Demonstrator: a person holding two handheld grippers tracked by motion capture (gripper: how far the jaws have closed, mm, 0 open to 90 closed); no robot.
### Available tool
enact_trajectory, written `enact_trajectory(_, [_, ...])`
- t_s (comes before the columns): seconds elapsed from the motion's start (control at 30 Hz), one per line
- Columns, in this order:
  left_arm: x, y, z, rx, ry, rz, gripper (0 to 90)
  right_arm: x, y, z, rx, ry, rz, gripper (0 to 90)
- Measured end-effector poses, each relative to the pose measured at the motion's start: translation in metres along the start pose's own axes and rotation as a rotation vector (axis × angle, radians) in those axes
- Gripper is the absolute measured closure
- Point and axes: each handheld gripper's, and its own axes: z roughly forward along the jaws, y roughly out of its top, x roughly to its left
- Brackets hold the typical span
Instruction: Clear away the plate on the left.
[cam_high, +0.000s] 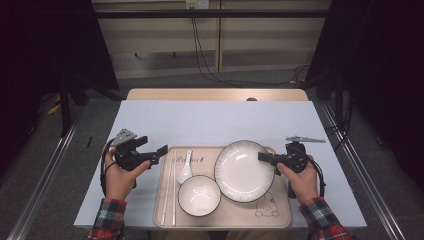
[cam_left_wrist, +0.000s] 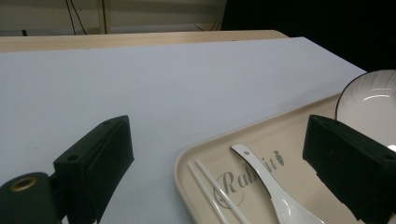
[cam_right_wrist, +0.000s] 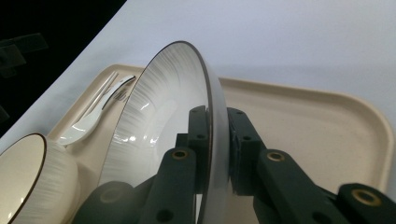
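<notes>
A white plate (cam_high: 243, 170) with a dark rim sits at the right of a beige tray (cam_high: 270, 210). My right gripper (cam_high: 262, 157) is shut on the plate's right rim. In the right gripper view its black jaws (cam_right_wrist: 217, 135) pinch the rim from both sides, and the plate (cam_right_wrist: 154, 116) is seen edge-on. A white bowl (cam_high: 199, 196) stands beside the plate, with a white spoon (cam_high: 185, 170) and a pair of white chopsticks (cam_high: 170, 190) to its left. My left gripper (cam_high: 155, 144) hovers open at the tray's far left corner. Its jaws (cam_left_wrist: 219, 158) stand wide apart with nothing between them.
The tray (cam_left_wrist: 280, 130) lies at the near edge of a pale table (cam_high: 210, 120). In the left gripper view the spoon (cam_left_wrist: 275, 196) and chopsticks (cam_left_wrist: 215, 191) lie just ahead. Dark curtains and a metal frame flank the table.
</notes>
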Motion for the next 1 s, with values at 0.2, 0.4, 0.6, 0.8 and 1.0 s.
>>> enact_trajectory(0.2, [-0.0003, -0.0003, 0.0005, 0.001, 0.000, 0.000, 8.5, 0.0012, -0.0002, -0.0009, -0.006, -0.019, -0.018, 82.7])
enact_trajectory(0.4, [0.0002, 0.0001, -0.0005, -0.002, 0.002, 0.001, 8.6, 0.0013, 0.0000, -0.0004, -0.015, -0.052, -0.043, 83.5])
enact_trajectory(0.6, [0.0010, -0.0011, -0.0008, 0.000, 0.012, 0.002, 8.6, 0.0004, 0.0006, 0.0009, -0.018, -0.064, -0.056, 84.0])
enact_trajectory(0.8, [0.0000, -0.0018, -0.0021, 0.003, 0.008, 0.003, 8.6, -0.0027, 0.0010, 0.0027, -0.015, -0.063, -0.055, 84.2])
enact_trajectory(1.0, [-0.0009, -0.0012, -0.0020, 0.001, 0.008, 0.007, 8.7, -0.0045, -0.0005, 0.0023, -0.013, -0.070, -0.051, 84.2])
